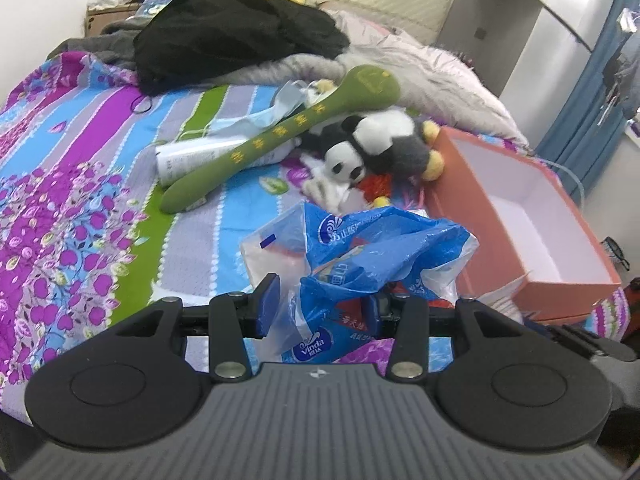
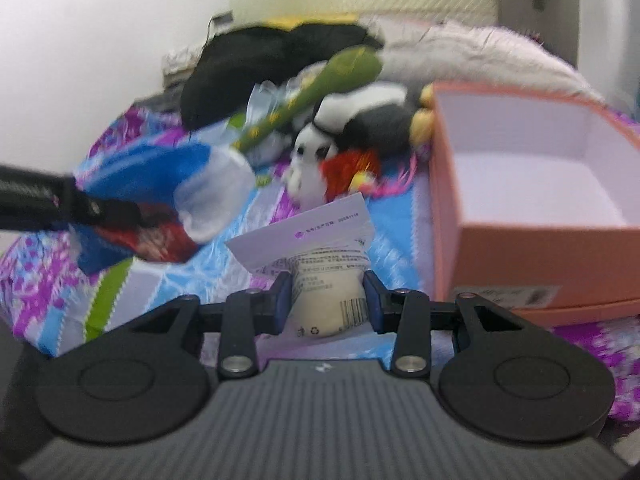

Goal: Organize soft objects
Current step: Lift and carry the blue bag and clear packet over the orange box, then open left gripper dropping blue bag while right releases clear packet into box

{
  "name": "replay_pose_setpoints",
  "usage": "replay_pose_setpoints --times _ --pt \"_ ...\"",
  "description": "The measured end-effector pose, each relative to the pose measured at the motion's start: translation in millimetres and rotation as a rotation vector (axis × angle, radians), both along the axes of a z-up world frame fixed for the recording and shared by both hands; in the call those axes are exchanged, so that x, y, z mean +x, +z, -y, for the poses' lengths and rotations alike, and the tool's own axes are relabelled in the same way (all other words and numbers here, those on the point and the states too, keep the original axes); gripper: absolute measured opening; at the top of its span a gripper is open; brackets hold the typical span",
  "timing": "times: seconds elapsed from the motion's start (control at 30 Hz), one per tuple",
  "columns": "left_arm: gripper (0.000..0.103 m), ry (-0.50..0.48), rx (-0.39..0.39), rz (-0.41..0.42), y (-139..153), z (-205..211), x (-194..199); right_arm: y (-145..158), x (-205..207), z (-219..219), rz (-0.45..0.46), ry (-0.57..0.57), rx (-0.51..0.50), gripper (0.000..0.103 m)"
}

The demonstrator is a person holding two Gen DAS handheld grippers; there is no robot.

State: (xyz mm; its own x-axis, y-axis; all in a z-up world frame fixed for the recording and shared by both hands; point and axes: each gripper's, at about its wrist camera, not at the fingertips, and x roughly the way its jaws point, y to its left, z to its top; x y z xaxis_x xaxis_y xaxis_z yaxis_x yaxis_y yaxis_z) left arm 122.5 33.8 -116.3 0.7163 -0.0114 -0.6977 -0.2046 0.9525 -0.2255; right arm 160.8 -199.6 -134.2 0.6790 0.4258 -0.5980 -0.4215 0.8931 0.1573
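My left gripper (image 1: 320, 304) is shut on a crumpled blue and white plastic tissue bag (image 1: 360, 248) and holds it over the bedspread; the bag also shows in the right wrist view (image 2: 160, 184). My right gripper (image 2: 326, 300) is shut on a cream soft packet with a white label (image 2: 320, 280). A green plush spoon (image 1: 280, 132) lies on a white bottle (image 1: 188, 156). A black and white panda plush (image 1: 376, 144) lies beside an open orange box (image 1: 480, 216), which is empty inside. A red fluffy toy (image 2: 348, 168) lies by the panda.
A black garment (image 1: 232, 36) and a grey furry blanket (image 1: 420, 68) are heaped at the head of the bed. A light blue face mask (image 1: 272, 108) lies under the spoon. The striped floral bedspread (image 1: 80, 200) stretches left. Blue curtains (image 1: 592, 92) hang right.
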Motion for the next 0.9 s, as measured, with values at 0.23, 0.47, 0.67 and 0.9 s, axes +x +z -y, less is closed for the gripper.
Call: replay_pose_setpoints --times 0.23,0.47,0.67,0.9 --pt "0.049 -0.056 -0.014 0.059 25 21 1 46 -15 37 0.091 -0.085 0.047 0.042" --pt "0.049 -0.156 -0.060 0.081 37 55 35 67 0 69 0.147 -0.203 0.050 0.042" --pt "0.049 -0.263 -0.055 0.116 53 96 83 82 35 96 0.183 -0.291 0.047 0.042" --pt "0.049 -0.355 -0.055 0.099 65 140 148 86 94 123 0.146 -0.359 0.007 0.042"
